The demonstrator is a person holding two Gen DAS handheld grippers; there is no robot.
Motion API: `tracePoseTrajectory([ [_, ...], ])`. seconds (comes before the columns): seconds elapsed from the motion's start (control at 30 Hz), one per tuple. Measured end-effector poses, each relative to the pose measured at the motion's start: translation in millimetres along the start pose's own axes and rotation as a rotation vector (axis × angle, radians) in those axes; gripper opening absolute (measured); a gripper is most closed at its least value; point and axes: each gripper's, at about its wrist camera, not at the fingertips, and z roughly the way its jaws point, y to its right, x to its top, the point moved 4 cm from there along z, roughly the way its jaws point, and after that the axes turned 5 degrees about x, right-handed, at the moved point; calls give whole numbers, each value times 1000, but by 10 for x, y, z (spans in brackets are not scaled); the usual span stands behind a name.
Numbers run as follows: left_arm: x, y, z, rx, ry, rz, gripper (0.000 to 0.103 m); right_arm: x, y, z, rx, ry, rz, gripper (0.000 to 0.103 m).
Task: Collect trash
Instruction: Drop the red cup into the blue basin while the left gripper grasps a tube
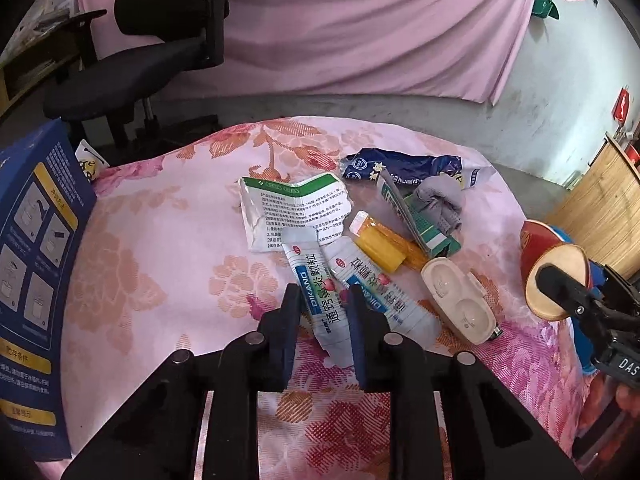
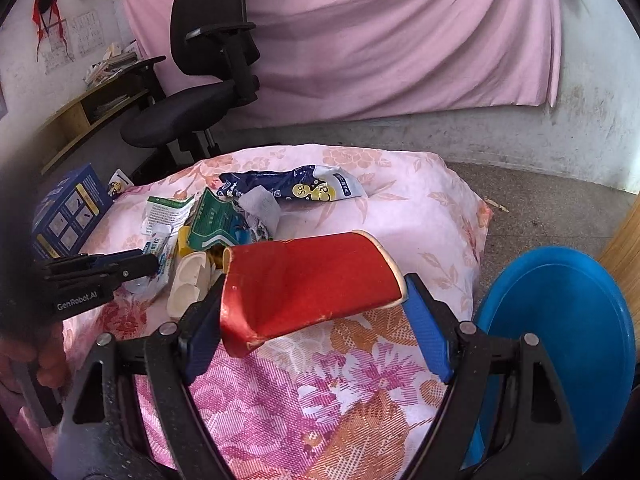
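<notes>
Red paper cup (image 2: 308, 284) sits crushed in right gripper (image 2: 312, 312) jaws; left gripper (image 1: 324, 308) jaws narrowly straddle a half-hidden sachet (image 1: 316, 292).

Floral-cloth table (image 1: 168, 240): sachets (image 1: 320, 288), wrappers (image 1: 400, 164), blue box (image 1: 36, 264)

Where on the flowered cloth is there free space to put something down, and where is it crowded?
Free: the wide patch between the blue box and the white leaflet, and the far right corner beyond the blue wrapper. Crowded: the middle, around the sachets, yellow bottle and cream case.
</notes>
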Motion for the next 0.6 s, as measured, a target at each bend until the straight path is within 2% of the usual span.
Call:
tracePoseTrajectory([
  [0.13, -35, -19, -95, -22, 35, -16, 9, 5, -48, -59, -22, 28, -24, 103],
  [0.2, -64, -20, -197, -33, 74, -23, 1, 9, -66, -122, -40, 60, -35, 103],
  [0.33, -73, 45, -410, -29, 162, -8, 1, 21, -78, -336, -71, 168, -41, 103],
  [0.4, -75, 93, -428, -14, 156, 7, 1, 24, -70, -421, -73, 209, -33, 103],
  [0.5, -69, 125, -499, -37, 179, -10, 1, 34, -48, -567, -71, 277, -20, 103],
  [0.6, 15, 247, -668, -68, 265, 3, 1, 55, -29, -746, -111, 355, -27, 103],
])
